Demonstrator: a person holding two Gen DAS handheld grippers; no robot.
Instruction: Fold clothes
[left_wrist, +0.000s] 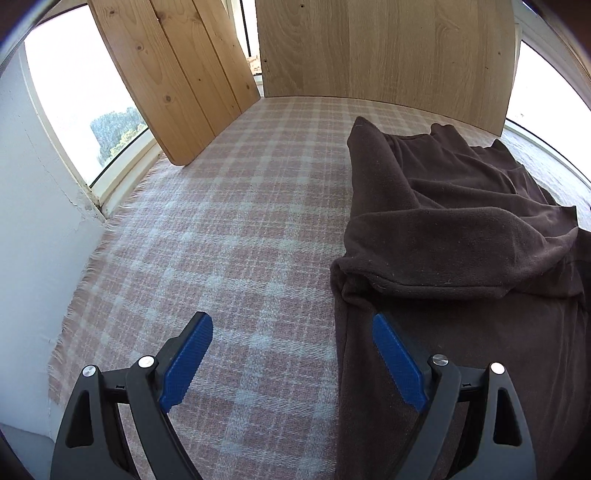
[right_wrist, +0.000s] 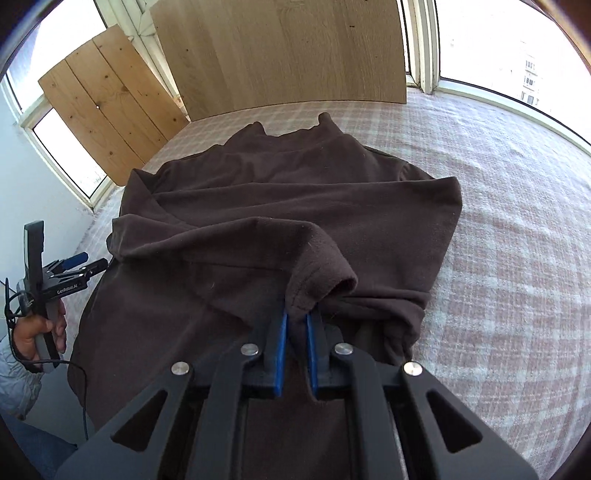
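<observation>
Dark brown fleece top on a plaid blanket, cuff pinched

Left gripper angles down, jaws spread, over the dark brown fleece top's left edge; right gripper pinches its sleeve cuff. The top lies lengthwise, collar pointing away toward the wooden board.

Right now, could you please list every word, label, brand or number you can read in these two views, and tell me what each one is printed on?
"GenRobot.AI": white lettering on the black body of the left tool, seen from the right wrist view; small, so the last letters are less certain.
No other text: nothing is printed on the brown garment, the plaid blanket, the wooden boards or the right tool.
</observation>
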